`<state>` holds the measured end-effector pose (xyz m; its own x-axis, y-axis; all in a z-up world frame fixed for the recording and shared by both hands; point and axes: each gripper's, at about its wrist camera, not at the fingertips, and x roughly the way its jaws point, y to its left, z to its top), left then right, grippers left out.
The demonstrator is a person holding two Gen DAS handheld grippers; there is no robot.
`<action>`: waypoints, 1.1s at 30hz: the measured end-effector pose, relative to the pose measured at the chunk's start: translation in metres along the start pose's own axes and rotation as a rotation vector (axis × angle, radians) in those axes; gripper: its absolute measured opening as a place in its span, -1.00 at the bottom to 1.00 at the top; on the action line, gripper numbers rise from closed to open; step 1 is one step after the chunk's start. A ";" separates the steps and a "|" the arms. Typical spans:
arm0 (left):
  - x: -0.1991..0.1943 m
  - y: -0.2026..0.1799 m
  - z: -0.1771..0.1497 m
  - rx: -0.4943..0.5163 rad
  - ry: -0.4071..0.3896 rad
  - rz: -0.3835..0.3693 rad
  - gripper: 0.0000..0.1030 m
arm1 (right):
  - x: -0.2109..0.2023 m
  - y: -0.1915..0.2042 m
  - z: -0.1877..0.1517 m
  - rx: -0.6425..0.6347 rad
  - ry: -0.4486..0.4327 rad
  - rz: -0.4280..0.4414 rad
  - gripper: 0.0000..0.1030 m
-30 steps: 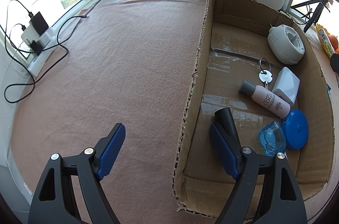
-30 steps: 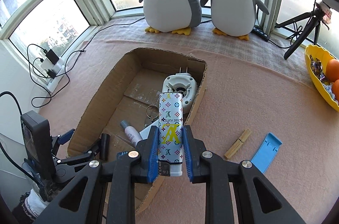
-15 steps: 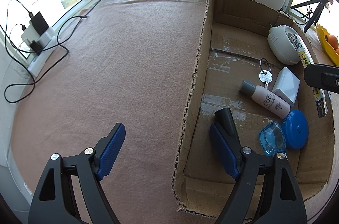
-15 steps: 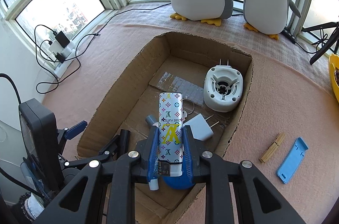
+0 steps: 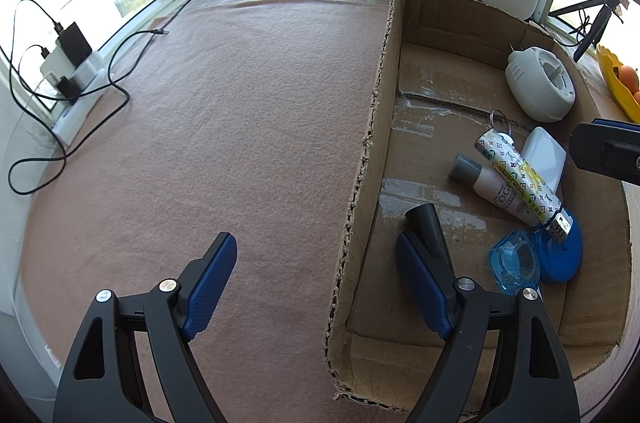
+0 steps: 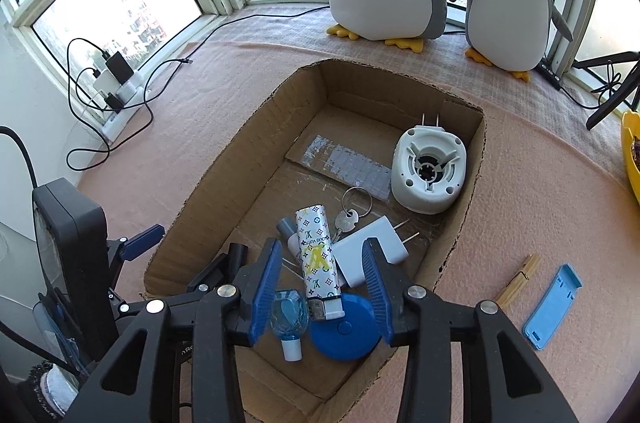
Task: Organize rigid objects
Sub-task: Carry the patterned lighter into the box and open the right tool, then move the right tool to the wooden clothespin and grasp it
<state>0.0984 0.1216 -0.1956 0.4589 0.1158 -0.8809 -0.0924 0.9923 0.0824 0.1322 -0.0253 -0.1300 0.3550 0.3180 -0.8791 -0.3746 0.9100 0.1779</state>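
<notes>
Right wrist view, right gripper (image 6: 320, 283) fingers spreading, clear of white monogram-patterned lighter (image 6: 318, 257) lying in brown cardboard box (image 6: 256, 127), left gripper (image 5: 316, 279) fingers spread, empty.

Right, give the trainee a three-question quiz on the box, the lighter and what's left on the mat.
1. True or false: the patterned lighter lies inside the cardboard box.
2. Which lies outside the box? A) white charger B) wooden clothespin C) key ring
3. Fill in: the lighter's lower end rests on the blue round ____.

Key: 1 true; 2 B; 3 case. The right gripper is opening, its pads clear of the lighter.
</notes>
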 end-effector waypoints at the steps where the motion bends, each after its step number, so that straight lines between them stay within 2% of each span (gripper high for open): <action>1: 0.000 0.000 0.000 0.000 0.000 0.000 0.62 | 0.000 -0.001 0.000 0.001 -0.001 0.000 -0.25; 17: 0.000 0.000 0.000 0.000 0.000 0.001 0.62 | -0.037 -0.032 -0.005 0.101 -0.071 0.037 -0.24; 25: -0.001 0.001 0.001 0.003 -0.002 0.005 0.62 | -0.063 -0.084 -0.014 0.240 -0.112 0.024 -0.24; 33: -0.001 0.001 0.001 0.003 -0.002 0.006 0.62 | -0.056 -0.134 -0.022 0.365 -0.074 -0.024 -0.24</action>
<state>0.0991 0.1229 -0.1944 0.4605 0.1214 -0.8793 -0.0919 0.9918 0.0888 0.1436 -0.1708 -0.1144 0.4264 0.3015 -0.8528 -0.0400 0.9482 0.3152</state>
